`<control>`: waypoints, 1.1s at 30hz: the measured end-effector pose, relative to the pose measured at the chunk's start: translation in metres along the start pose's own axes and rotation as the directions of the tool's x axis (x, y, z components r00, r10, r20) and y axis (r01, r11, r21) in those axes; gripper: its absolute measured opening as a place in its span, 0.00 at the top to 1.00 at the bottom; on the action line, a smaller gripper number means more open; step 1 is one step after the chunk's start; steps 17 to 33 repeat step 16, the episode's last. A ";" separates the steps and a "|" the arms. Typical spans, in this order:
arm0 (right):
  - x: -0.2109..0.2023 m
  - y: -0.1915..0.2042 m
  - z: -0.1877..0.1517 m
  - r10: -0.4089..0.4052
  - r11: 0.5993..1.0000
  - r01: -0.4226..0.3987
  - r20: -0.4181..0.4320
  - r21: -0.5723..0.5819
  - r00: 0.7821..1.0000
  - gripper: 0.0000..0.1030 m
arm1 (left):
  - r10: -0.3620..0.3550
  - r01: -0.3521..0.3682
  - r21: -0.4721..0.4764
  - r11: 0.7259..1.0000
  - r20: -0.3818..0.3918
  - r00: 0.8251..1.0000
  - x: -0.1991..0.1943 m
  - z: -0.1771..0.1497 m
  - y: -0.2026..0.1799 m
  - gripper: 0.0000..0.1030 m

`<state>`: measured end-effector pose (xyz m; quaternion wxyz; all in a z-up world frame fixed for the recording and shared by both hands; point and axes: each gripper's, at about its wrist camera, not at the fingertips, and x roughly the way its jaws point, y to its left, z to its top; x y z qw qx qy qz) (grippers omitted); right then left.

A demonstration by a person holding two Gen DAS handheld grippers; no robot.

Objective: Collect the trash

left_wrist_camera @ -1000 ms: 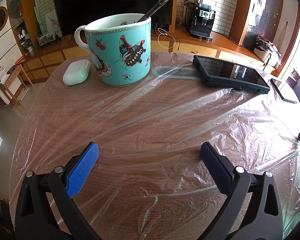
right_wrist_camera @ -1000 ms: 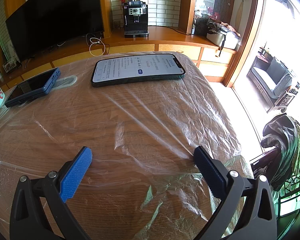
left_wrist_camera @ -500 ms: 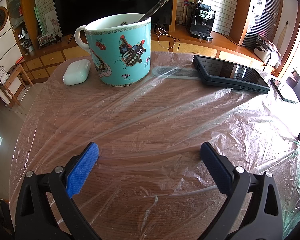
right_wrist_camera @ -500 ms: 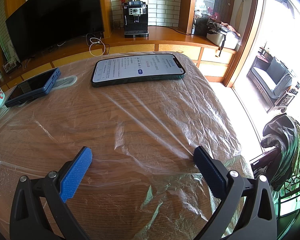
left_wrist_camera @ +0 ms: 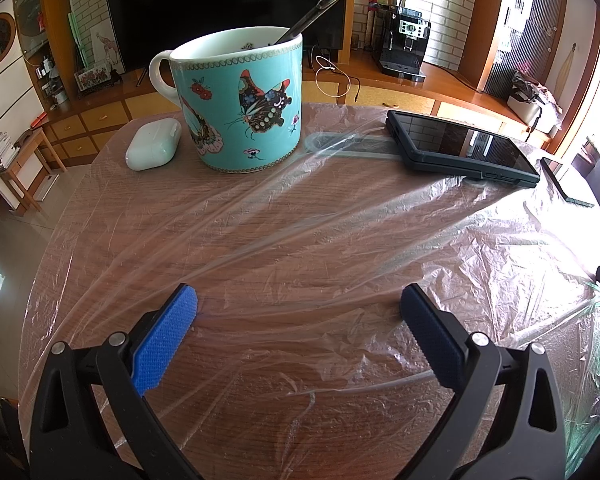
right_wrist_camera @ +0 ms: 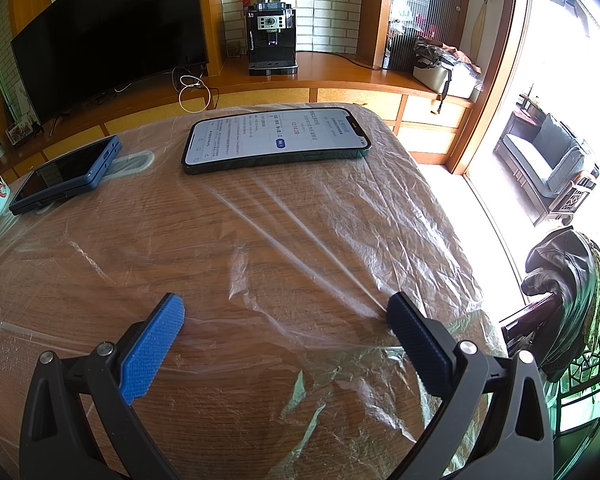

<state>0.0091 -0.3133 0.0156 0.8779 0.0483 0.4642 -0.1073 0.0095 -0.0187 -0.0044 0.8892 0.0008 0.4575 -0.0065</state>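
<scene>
A thin clear plastic sheet lies wrinkled over the round wooden table; it also shows in the right wrist view. My left gripper is open and empty, with both blue pads low over the sheet near the table's front. My right gripper is open and empty too, low over the sheet near the right front edge. I cannot tell whether the pads touch the plastic.
A turquoise butterfly mug with a spoon stands at the back, with a white earbud case to its left. A dark phone lies to its right. A lit phone lies beyond my right gripper. A draped chair stands off the right edge.
</scene>
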 end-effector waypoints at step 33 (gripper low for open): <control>0.000 0.000 0.000 0.000 1.000 0.000 0.000 0.000 1.000 0.03 | -0.012 0.012 0.015 1.000 -0.001 1.000 0.003 0.001 -0.001 0.01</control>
